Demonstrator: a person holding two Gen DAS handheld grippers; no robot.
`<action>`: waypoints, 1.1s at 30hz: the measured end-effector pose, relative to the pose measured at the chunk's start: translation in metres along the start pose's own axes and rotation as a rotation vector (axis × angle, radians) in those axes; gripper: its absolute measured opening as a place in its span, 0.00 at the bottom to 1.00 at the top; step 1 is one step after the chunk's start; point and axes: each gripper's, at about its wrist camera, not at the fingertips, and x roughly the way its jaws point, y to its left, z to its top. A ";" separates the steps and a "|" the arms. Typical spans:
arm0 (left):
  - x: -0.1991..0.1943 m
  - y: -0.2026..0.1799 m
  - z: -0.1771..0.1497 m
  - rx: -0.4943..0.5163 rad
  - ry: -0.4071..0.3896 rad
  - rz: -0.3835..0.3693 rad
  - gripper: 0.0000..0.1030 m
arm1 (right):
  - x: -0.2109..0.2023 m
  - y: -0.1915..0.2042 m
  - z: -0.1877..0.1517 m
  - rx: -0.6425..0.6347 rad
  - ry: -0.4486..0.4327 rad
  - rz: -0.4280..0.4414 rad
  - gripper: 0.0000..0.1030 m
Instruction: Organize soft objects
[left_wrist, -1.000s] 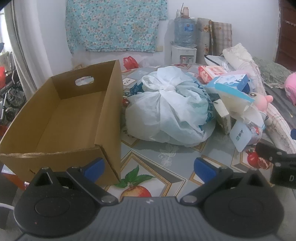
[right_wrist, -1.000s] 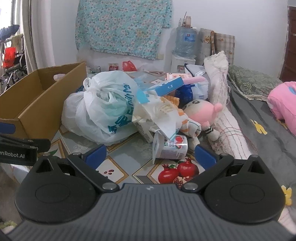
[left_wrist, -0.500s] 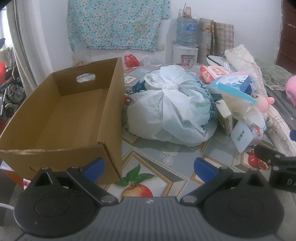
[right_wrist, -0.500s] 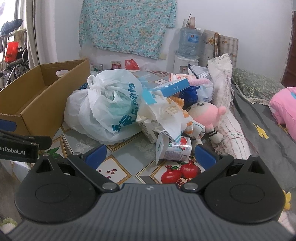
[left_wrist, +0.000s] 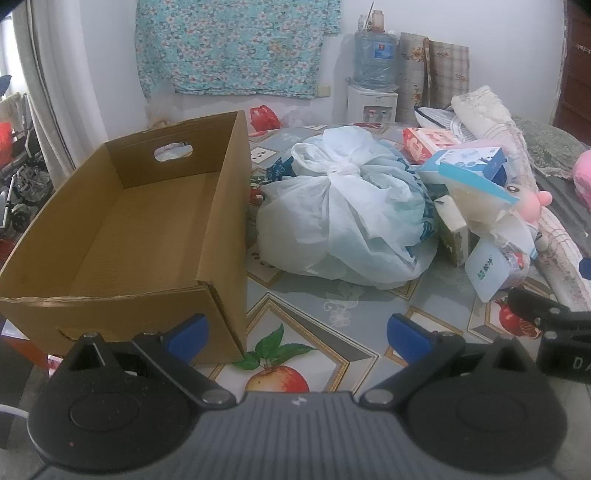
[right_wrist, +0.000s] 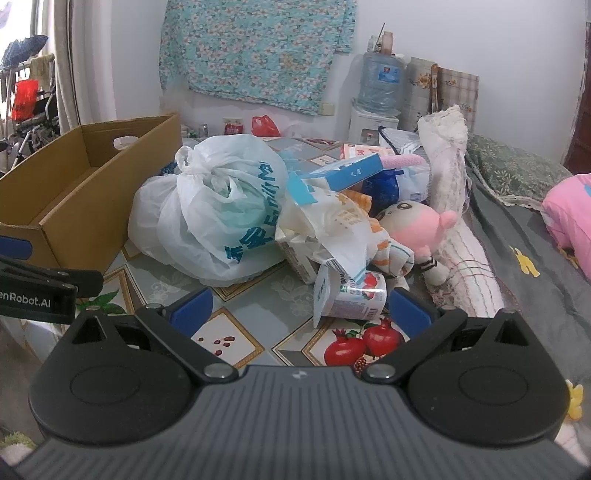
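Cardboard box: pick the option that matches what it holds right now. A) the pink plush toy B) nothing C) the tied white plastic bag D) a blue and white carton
B: the left wrist view shows the bare floor of the cardboard box, while the white plastic bag and the pink plush toy lie outside it on the table.

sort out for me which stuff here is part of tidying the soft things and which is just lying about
For the job: open brown cardboard box; knotted white plastic bag; pink and white plush toy.

Lying about: small lidded yoghurt cup; blue and white carton; blue water dispenser bottle.
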 end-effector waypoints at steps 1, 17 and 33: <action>0.000 0.000 0.000 0.000 0.000 0.000 1.00 | 0.000 0.000 0.000 -0.001 0.001 -0.001 0.99; 0.000 0.001 0.000 0.002 0.005 0.000 1.00 | 0.001 0.000 -0.001 0.002 0.001 0.002 0.99; -0.003 -0.018 0.003 0.084 -0.029 0.005 1.00 | 0.003 -0.023 -0.013 0.086 -0.021 -0.038 0.99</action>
